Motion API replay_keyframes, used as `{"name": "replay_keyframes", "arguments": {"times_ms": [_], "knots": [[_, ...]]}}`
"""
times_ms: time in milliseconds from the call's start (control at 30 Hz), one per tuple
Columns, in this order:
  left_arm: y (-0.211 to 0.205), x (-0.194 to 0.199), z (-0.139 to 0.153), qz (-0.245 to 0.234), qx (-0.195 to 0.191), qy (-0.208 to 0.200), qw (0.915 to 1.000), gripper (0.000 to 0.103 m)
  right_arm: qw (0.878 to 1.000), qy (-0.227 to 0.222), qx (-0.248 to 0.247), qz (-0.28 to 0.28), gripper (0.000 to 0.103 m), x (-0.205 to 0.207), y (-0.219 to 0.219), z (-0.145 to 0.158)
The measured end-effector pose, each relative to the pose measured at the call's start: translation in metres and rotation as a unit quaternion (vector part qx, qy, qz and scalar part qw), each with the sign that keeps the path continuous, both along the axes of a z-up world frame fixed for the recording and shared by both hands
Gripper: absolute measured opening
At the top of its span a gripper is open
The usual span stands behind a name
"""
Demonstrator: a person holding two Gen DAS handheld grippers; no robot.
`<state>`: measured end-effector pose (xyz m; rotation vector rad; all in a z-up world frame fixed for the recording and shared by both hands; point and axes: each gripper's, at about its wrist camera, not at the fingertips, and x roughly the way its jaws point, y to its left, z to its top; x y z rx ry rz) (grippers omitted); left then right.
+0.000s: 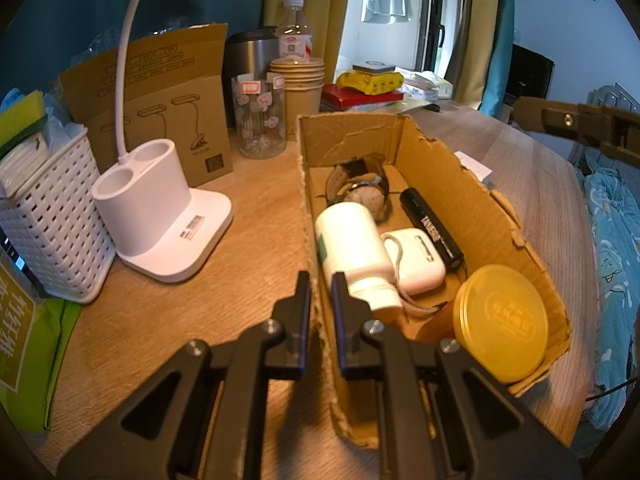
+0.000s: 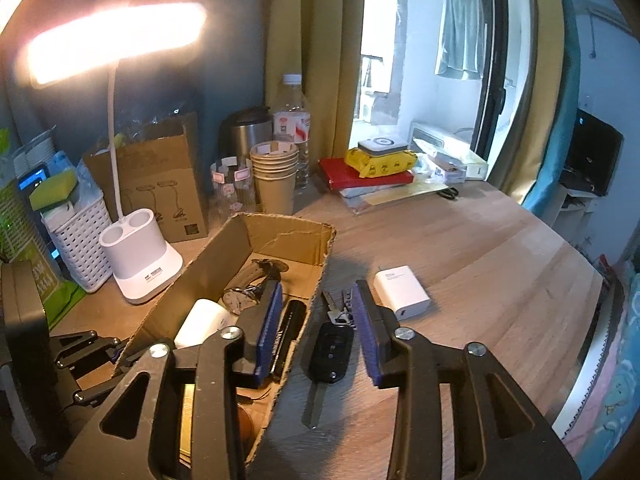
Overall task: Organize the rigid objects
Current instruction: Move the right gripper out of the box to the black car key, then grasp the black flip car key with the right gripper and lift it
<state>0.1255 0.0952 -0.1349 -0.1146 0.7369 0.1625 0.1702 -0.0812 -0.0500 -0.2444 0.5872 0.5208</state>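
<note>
Between the right gripper's [image 2: 318, 330] half-open, empty jaws: black flip car key [image 2: 330, 350] on table. Lower squarely, clear torn cardboard box [image 2: 224, 256] wall. Left gripper [image 1: 320, 312] pinches that wall.

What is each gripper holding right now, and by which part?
The left gripper is shut on the cardboard box, pinching its near side wall at the top edge. The right gripper holds nothing; its jaws stand open above the car key.
</note>
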Motion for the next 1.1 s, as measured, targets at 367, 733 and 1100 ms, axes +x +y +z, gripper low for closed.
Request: {"name": "replay_keyframes", "arguments": {"times_ms": [367, 733, 1100], "knots": [[-0.001, -0.001, 0.0, 0.0, 0.0, 0.0, 1.0, 0.011, 1.0, -0.003, 0.008, -0.028, 0.064, 0.012, -0.019, 0.002], [-0.005, -0.004, 0.0, 0.0, 0.0, 0.0, 1.0, 0.011, 0.999, 0.016, 0.005, -0.043, 0.066, 0.029, -0.029, -0.012], [-0.005, -0.004, 0.0, 0.0, 0.0, 0.0, 1.0, 0.011, 0.997, 0.069, 0.021, -0.033, 0.066, 0.054, -0.041, -0.042]]}}
